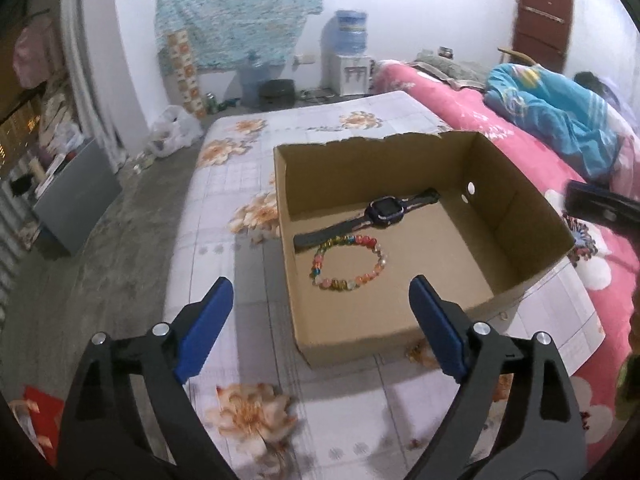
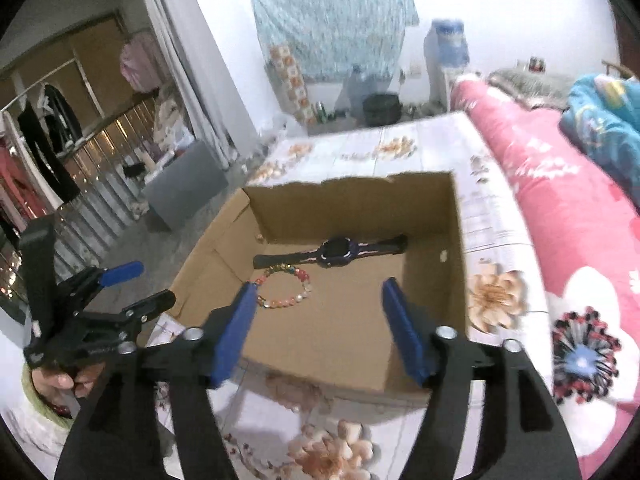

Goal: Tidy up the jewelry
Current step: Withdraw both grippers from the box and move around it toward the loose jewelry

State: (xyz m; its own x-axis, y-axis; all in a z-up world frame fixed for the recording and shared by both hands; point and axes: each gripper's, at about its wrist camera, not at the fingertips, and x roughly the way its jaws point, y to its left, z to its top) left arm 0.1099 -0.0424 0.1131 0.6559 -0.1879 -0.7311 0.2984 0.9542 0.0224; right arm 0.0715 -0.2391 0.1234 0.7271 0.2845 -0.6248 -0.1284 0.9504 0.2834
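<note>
Both blue-padded black grippers, left gripper (image 1: 320,312) and right gripper (image 2: 318,320), gape wide and empty above the open brown cardboard box (image 1: 520,216), where a black wristwatch (image 1: 380,210) touches a multicoloured bead bracelet (image 1: 348,262) near its far-left corner.

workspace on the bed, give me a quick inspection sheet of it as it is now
surface: flowered bedsheet, pink blanket beside it
job's things: watch and bead bracelet lie inside the open cardboard box, touching at the strap
clutter: nothing seen on the sheet near the box
grippers: left claw open, empty, at the box's near edge; right claw open, empty, above the box
cables: nothing seen
surroundings: water dispenser, blue cloth on the wall, brown door
</note>
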